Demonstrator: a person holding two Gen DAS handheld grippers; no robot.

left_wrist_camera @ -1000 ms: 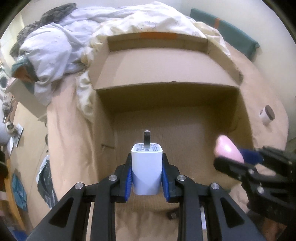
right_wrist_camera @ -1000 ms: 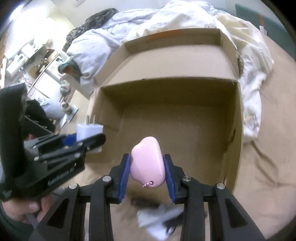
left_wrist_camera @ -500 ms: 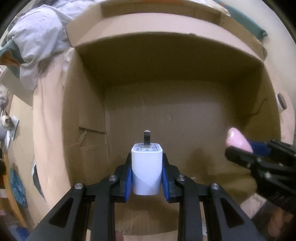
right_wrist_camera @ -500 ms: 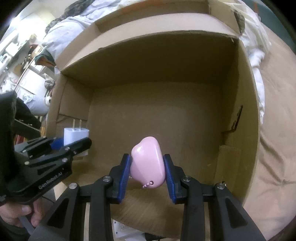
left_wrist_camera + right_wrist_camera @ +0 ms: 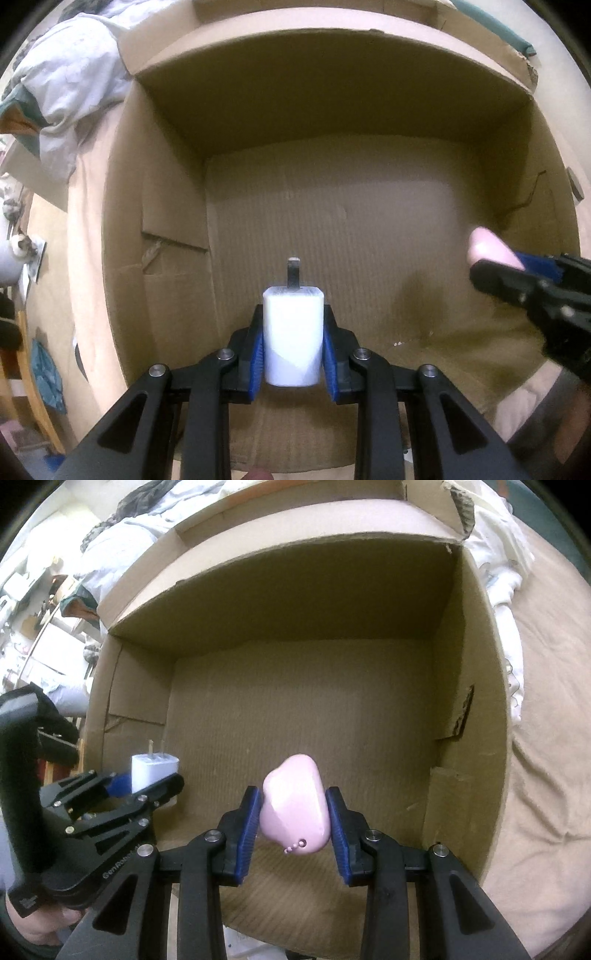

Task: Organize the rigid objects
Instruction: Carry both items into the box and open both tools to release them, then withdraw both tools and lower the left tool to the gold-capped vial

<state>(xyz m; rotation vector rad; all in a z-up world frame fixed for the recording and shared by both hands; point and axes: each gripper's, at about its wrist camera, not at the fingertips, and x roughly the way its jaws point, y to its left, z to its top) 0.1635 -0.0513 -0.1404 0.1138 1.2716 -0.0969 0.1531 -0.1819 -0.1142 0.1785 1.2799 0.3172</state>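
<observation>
**Both grippers down inside the box, loads not yet released**

Left gripper [image 5: 293, 354] and right gripper [image 5: 295, 812] have both sunk over the last second from above the rim to well inside the large open brown cardboard box [image 5: 166, 258], whose walls now fill each view where bedding and room showed before. That change puts the task at the point of release: both things hang over the bare corrugated floor, with nothing else lying in the box.

On the far left outside the box sits the crumpled pale bedding [image 5: 74, 81], now pushed to the edge of the picture.

Between the right gripper's blue pads [image 5: 247, 827] is clamped the smooth pink rounded plastic case [image 5: 295, 808], held over the near middle of the floor, with a small beaded loop at its near end.

Smallest is the white square wall charger [image 5: 291, 336], pinched upright between the left gripper's pads, prongs pointing far, at the near left of the box close to the left wall.

Whether either thing touches the floor cannot be told; opening the jaws looks the likely next move.
</observation>
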